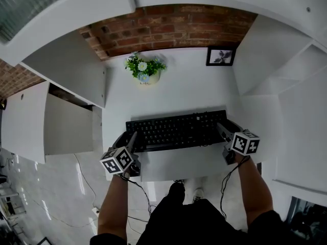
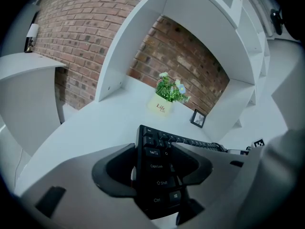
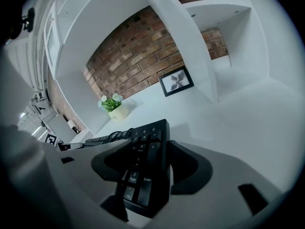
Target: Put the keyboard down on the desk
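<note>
1. Left gripper [image 1: 131, 140]: jaws pinch the left short end of the keyboard [image 1: 176, 130]. In its own view the Tab, Caps Lock, Shift and Ctrl keys sit between the pads, one pad on each face.
2. Right gripper [image 1: 223, 132]: jaws pinch the right short end, at the number pad. The Enter key shows between the pads in its own view.
3. Keyboard: long axis runs left to right, spanning from one gripper to the other, about parallel to the front edge of the desk [image 1: 190, 92]. Keys face up in the head view.
4. Position: the keyboard is over the near part of the desk, in front of the person. Whether its underside touches the top cannot be told. A shadow lies close under the far right corner, so judged low.
5. Key relation: the desk lies straight below the keyboard, and each hand has one end, so neither is nearer. Judgement: both ends must go down level, or one corner lands first.
6. Further out: plant pot [image 1: 145, 70] and frame [image 1: 220, 56] stand at the back by the brick wall, well apart from the keyboard. The patch under it is bare.
7. Step judged: lowering or just set down, release not yet made.
</note>
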The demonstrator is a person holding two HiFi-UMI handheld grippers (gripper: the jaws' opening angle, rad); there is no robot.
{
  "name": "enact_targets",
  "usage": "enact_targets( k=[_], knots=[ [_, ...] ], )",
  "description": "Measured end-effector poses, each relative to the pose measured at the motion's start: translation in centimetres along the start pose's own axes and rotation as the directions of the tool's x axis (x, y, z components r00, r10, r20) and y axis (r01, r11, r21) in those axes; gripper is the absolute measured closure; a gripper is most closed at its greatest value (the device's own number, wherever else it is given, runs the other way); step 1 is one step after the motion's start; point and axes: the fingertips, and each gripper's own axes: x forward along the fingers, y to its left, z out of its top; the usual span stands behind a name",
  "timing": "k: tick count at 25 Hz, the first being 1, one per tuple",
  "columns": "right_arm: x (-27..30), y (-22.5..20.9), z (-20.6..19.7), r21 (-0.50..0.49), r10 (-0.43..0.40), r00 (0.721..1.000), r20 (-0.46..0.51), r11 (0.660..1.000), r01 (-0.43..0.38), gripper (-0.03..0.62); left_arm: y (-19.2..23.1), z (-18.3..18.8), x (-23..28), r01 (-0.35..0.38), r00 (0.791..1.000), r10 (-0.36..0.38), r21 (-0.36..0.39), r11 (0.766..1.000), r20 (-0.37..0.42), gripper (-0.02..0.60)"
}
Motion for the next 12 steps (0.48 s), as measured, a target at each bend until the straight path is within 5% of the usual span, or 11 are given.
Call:
enact_targets(
  k=[12],
  knots=[
    [2.0,-0.7,-1.9,0.034,-0.015,0.997,-0.076,0.999,0.017,0.339,1.3,-0.5,1.4,-0.006,0.999,0.006,0.016,1.0,-0.033,0.337]
  ],
)
